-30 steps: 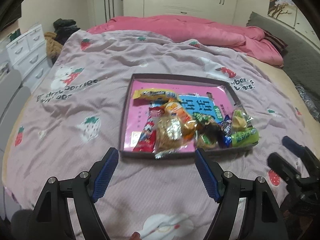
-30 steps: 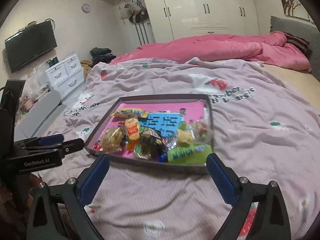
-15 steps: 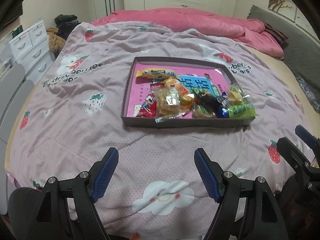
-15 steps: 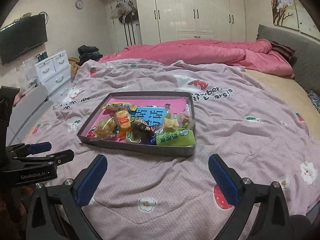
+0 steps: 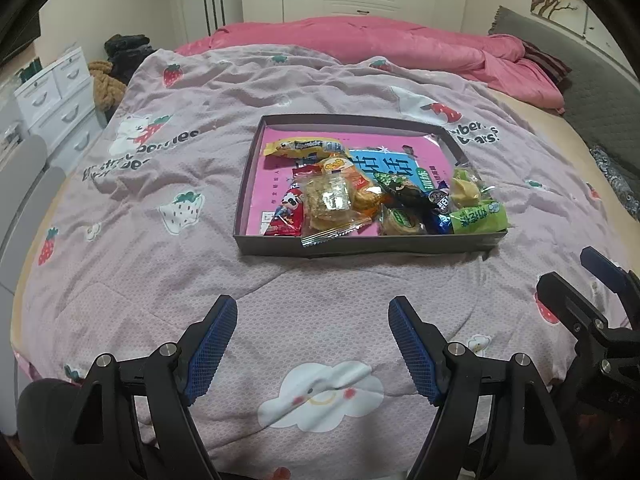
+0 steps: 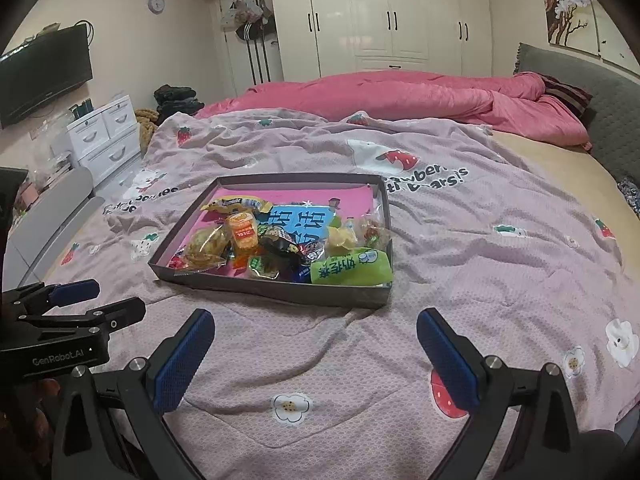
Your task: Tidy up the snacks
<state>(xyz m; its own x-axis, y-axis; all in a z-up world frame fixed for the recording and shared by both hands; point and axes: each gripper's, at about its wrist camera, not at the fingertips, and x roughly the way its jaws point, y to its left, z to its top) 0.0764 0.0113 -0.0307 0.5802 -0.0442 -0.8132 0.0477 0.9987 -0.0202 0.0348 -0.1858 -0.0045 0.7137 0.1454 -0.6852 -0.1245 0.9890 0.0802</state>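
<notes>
Spread across the bed in front of you is a lilac strawberry-print quilt (image 5: 168, 168), with a rumpled pink duvet (image 5: 392, 46) behind it. Your shallow grey cardboard tray with a pink floor (image 5: 360, 245) sits mid-quilt, its wrapped snacks (image 5: 340, 200) heaped toward the near edge, a green packet (image 6: 350, 266) in the near right corner. Your left gripper (image 5: 312, 320) and right gripper (image 6: 314, 330) both hover short of the tray, jaws spread wide, empty. Only your right view shows the wall-mounted television (image 6: 44, 74) and clock (image 6: 156, 3).
</notes>
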